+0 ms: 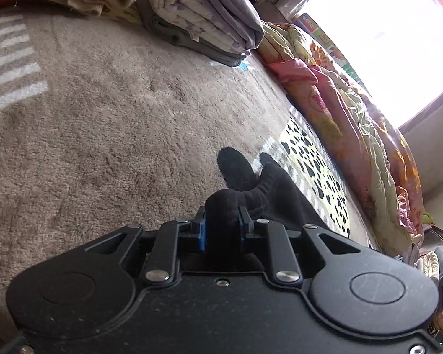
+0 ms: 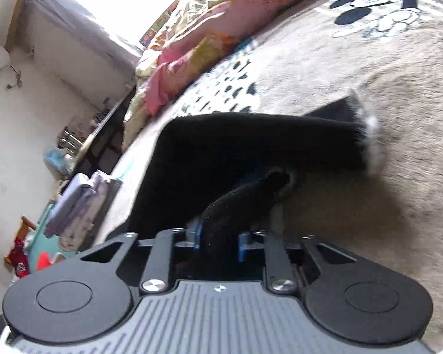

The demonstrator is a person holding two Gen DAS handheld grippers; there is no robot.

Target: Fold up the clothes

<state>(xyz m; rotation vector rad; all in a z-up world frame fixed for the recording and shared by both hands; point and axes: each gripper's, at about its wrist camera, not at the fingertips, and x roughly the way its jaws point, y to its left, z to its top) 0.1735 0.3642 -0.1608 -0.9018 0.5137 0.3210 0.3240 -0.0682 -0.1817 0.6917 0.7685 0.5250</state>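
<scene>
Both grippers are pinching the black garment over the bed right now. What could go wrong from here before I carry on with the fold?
1. The left hand-held gripper and the right hand-held gripper each pinch only a narrow bunch of the black garment, so an edge may slip out under tension.
2. The garment looks bunched, not flat, on the plush beige blanket; folding now may trap wrinkles.
3. The right view is blurred, so the cloth may land askew.
</scene>
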